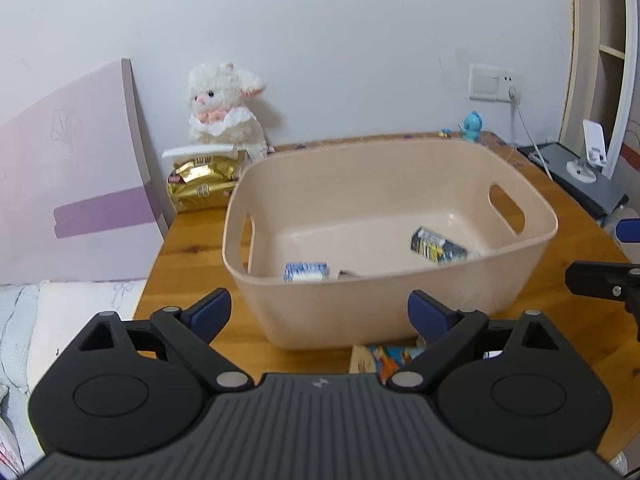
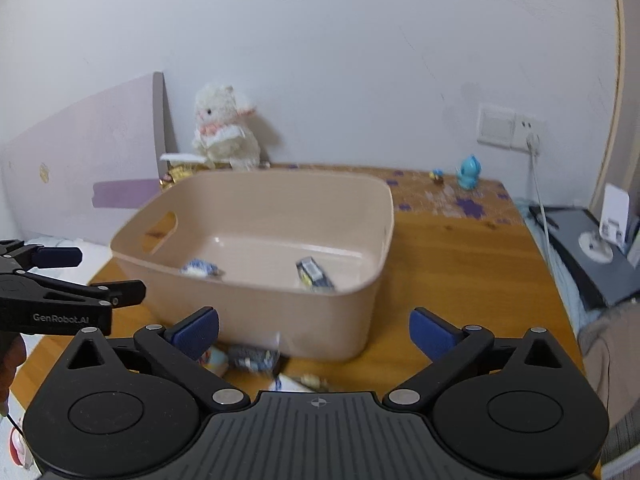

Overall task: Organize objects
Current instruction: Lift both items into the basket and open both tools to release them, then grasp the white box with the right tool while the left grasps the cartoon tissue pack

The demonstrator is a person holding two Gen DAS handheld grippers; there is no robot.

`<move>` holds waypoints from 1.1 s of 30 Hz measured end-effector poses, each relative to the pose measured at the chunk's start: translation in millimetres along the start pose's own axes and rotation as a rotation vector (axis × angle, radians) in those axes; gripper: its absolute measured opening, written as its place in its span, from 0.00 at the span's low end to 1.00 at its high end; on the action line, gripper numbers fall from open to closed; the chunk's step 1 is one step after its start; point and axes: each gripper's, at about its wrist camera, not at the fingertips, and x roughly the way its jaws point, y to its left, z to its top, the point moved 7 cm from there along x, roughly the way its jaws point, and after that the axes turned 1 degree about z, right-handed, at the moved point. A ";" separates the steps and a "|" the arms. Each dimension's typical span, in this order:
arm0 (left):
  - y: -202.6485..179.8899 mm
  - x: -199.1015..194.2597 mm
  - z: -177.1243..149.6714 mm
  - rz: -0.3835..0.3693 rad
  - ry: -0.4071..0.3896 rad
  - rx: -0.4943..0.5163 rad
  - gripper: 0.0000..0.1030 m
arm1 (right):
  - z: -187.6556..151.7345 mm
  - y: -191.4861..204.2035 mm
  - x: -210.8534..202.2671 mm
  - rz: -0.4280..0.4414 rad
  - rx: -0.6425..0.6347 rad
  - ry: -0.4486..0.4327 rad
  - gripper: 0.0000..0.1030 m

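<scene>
We hold both the left gripper (image 1: 319,316) and right gripper (image 2: 314,334) spread wide and empty above loose snack packets (image 2: 252,358) lying just below, nearest the right one's left finger, before the beige basket (image 2: 360,304) holding two more.

A plain white wall (image 1: 320,40) stands ahead, with a switch and socket plate (image 1: 495,83) up to the right, a white cable plugged in. A lilac headboard (image 1: 68,168) leans at left. The wooden table (image 2: 460,256) spreads below.
</scene>
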 end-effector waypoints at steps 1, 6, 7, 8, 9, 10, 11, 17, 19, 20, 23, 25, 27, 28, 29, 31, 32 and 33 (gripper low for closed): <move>-0.8 2.3 -5.2 -0.003 0.010 0.002 0.93 | -5.8 -2.2 1.7 -0.004 0.008 0.012 1.00; -5.9 16.4 -31.3 -0.017 0.068 0.010 0.93 | -34.6 -13.3 18.1 -0.031 0.049 0.084 1.00; -6.6 19.8 -36.5 -0.022 0.080 0.010 0.93 | -40.2 -15.0 22.5 -0.038 0.056 0.097 1.00; -7.3 24.2 -41.8 -0.033 0.093 0.010 0.93 | -46.3 -16.4 26.6 -0.043 0.062 0.111 1.00; -8.6 28.0 -46.3 -0.045 0.104 0.010 0.93 | -52.3 -17.0 31.4 -0.048 0.069 0.128 1.00; -10.3 31.3 -50.7 -0.057 0.115 0.011 0.93 | -58.3 -17.1 36.4 -0.049 0.078 0.144 1.00; -11.3 35.6 -55.1 -0.069 0.127 0.008 0.93 | -63.8 -16.5 40.3 -0.048 0.084 0.157 1.00; -16.6 57.3 -68.5 -0.111 0.178 -0.018 0.93 | -88.8 -3.5 67.7 -0.055 0.081 0.226 1.00; -18.6 63.3 -69.4 -0.124 0.189 -0.024 0.93 | -93.3 -0.2 75.9 -0.052 0.082 0.239 1.00; -19.6 66.6 -69.9 -0.132 0.195 -0.028 0.93 | -94.3 1.3 78.9 -0.053 0.082 0.243 1.00; -20.4 75.0 -69.8 -0.152 0.213 -0.053 0.93 | -93.3 6.3 85.4 -0.073 0.066 0.232 1.00; -20.3 79.7 -68.6 -0.164 0.225 -0.077 0.93 | -91.0 8.7 90.0 -0.085 0.069 0.227 1.00; -21.3 84.8 -68.2 -0.167 0.236 -0.087 0.93 | -89.4 11.4 92.3 -0.093 0.075 0.220 1.00; -22.1 86.6 -68.3 -0.167 0.239 -0.086 0.93 | -88.7 11.3 93.4 -0.097 0.077 0.218 1.00; -22.8 88.7 -69.0 -0.164 0.244 -0.082 0.93 | -88.6 12.4 94.2 -0.102 0.074 0.216 1.00; -23.7 91.5 -70.5 -0.153 0.250 -0.074 0.93 | -89.4 14.1 94.6 -0.110 0.068 0.213 0.99; -23.4 92.7 -71.6 -0.146 0.253 -0.072 0.92 | -90.1 15.0 94.1 -0.116 0.063 0.209 0.94; -22.9 93.2 -72.4 -0.141 0.254 -0.072 0.92 | -90.4 16.4 93.4 -0.120 0.056 0.205 0.90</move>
